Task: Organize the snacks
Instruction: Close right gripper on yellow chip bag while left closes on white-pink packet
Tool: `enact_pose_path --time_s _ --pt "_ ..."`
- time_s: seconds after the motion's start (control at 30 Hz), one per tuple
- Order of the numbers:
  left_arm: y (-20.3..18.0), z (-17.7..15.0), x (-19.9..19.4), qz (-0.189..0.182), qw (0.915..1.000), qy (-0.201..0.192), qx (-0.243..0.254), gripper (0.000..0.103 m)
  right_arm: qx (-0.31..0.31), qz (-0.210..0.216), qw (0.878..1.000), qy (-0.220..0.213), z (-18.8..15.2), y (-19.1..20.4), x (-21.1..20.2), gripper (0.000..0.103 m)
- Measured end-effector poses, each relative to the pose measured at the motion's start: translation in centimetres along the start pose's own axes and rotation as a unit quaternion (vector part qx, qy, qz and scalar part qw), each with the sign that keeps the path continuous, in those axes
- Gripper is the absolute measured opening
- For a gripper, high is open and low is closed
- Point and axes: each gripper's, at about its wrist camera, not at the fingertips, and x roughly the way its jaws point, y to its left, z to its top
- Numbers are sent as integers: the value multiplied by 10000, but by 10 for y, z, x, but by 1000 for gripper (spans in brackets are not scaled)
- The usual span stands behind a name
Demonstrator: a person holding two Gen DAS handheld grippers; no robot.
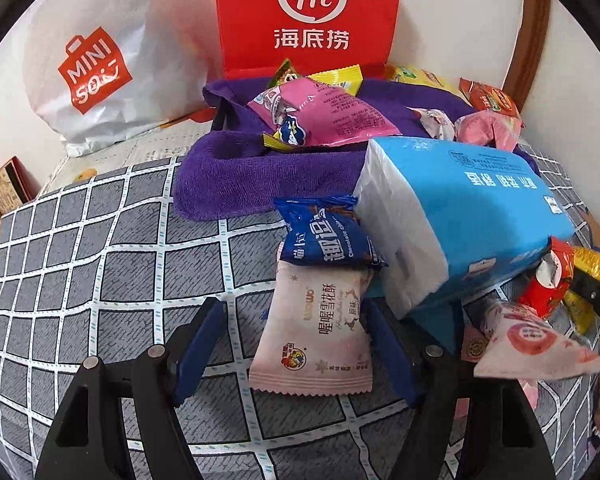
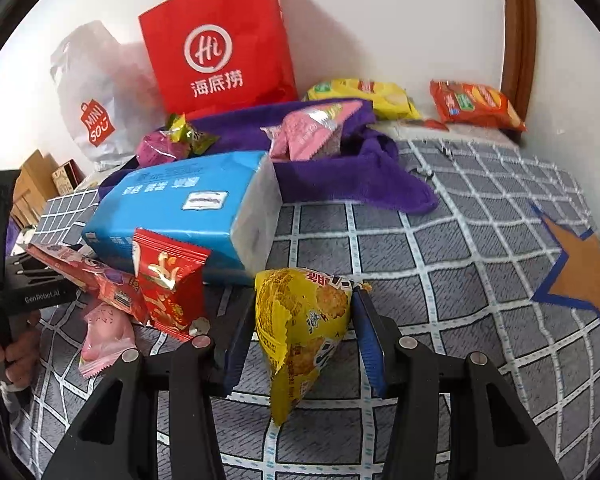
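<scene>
Snacks, loose on checked cloth round a blue tissue pack: right gripper clenched on a yellow packet, seemingly for sorting; left gripper released, straddling a pale pink packet for pickup.

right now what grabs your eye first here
The red bag standing against the back wall, with a purple towel heaped with snacks before it. In front lies a blue tissue pack. Nearest, the right gripper pinches a yellow snack.
</scene>
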Motion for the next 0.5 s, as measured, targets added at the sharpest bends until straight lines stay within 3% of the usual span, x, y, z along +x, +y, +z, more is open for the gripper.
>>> enact_pose_path --time_s 0.17,0.47,0.5 --pt "-2 0 1 31 10000 1 33 73 386 326 9987 62 -1 -14 3 47" --pt "-2 1 3 61 10000 -20 5 74 370 321 9987 100 -2 -12 5 48" --pt "-1 1 2 56 10000 -33 -19 69 373 325 9987 98 -2 -13 6 48"
